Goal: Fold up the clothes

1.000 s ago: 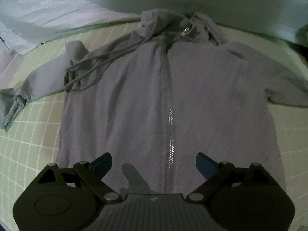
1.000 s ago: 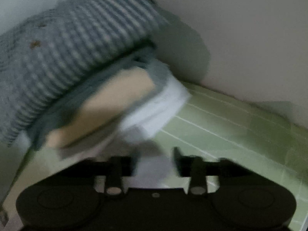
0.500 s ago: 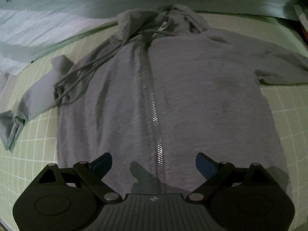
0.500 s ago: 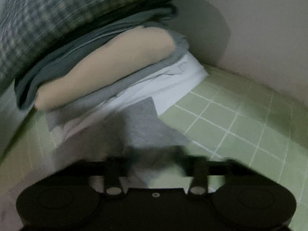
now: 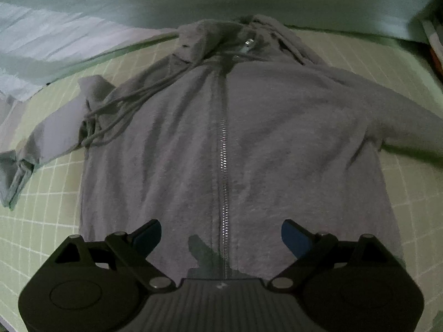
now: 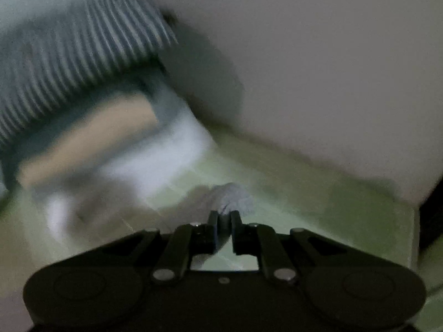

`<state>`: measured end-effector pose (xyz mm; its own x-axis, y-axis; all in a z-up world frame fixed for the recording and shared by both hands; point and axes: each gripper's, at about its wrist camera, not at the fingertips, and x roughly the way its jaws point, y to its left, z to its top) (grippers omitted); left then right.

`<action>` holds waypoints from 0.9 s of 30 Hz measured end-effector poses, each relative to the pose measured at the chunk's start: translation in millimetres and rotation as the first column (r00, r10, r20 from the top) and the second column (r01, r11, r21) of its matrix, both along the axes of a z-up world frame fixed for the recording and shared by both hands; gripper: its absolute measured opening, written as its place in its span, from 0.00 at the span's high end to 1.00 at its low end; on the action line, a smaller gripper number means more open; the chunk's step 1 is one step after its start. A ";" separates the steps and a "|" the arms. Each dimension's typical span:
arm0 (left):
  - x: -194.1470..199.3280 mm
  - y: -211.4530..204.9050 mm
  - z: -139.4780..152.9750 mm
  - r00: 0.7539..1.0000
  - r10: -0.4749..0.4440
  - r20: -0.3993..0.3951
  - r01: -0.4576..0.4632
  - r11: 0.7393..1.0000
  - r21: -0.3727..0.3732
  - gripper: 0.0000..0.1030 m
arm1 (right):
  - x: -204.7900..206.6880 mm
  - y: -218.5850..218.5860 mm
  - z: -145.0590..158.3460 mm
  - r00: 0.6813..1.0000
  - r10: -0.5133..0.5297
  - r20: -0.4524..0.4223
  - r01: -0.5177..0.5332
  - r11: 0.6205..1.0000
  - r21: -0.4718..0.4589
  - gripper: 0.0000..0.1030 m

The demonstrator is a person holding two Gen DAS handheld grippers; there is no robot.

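Observation:
A grey zip hoodie (image 5: 277, 138) lies flat, front up, on the green grid mat (image 5: 41, 207), hood at the far end and zipper (image 5: 224, 171) running down the middle. Its left sleeve (image 5: 49, 138) is spread out to the left with the drawstrings (image 5: 124, 105) lying over it. My left gripper (image 5: 221, 235) is open and empty, hovering above the hem either side of the zipper. My right gripper (image 6: 224, 218) is shut on a bunched bit of grey fabric (image 6: 232, 196), apparently the hoodie's right sleeve end, just above the mat.
A pile of folded clothes (image 6: 83, 110), striped on top with beige and white below, stands at the left in the blurred right wrist view, against a pale wall (image 6: 304, 69). Light bedding (image 5: 55, 33) lies beyond the mat's far left edge.
My right gripper has closed on grey fabric; it was open a second ago. The left gripper has shifted slightly, centring the zipper between its fingers, and stays open.

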<state>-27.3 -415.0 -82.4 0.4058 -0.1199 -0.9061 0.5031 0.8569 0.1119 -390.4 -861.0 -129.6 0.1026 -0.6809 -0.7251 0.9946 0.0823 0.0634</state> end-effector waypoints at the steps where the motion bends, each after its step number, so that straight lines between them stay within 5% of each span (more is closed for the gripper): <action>1: -0.2 3.3 2.3 1.000 0.007 0.010 -0.007 1.000 -0.009 0.09 | -1.8 2.0 -6.0 1.000 -0.010 -0.005 0.010 1.000 0.026 0.87; 3: -1.9 11.8 7.3 0.999 0.029 0.031 -0.028 0.999 -0.025 0.09 | -2.0 12.3 -10.3 0.999 -0.026 -0.019 0.027 0.998 0.054 0.83; 6: -3.4 26.4 11.2 0.996 0.076 0.044 -0.074 0.996 -0.046 0.09 | -4.6 26.4 -2.8 0.999 -0.052 -0.009 0.052 0.998 0.044 0.62; 8: -4.8 40.1 12.2 0.992 0.122 0.045 -0.119 0.991 -0.066 0.09 | -7.7 38.9 8.8 0.998 -0.055 0.028 0.054 0.998 0.021 0.30; 11: -7.2 63.5 13.5 0.981 0.189 0.039 -0.184 0.978 -0.102 0.09 | -8.4 59.0 19.4 0.996 -0.006 0.088 0.008 1.000 -0.020 0.03; 18: -11.2 131.4 14.0 0.956 0.293 0.022 -0.287 0.946 -0.151 0.08 | 41.0 142.5 28.1 0.952 0.274 0.139 -0.265 0.961 -0.081 0.00; 27: 17.6 239.4 22.9 0.949 0.312 0.053 -0.301 0.942 -0.145 0.06 | 158.1 306.2 8.0 0.811 0.550 0.201 -0.568 0.822 0.041 0.00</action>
<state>-9.7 -175.6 -59.5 0.5075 -0.0965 -0.8562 0.2083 0.9780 0.0133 -232.3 -554.8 -121.5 0.5734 -0.3963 -0.7170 0.7506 0.6050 0.2658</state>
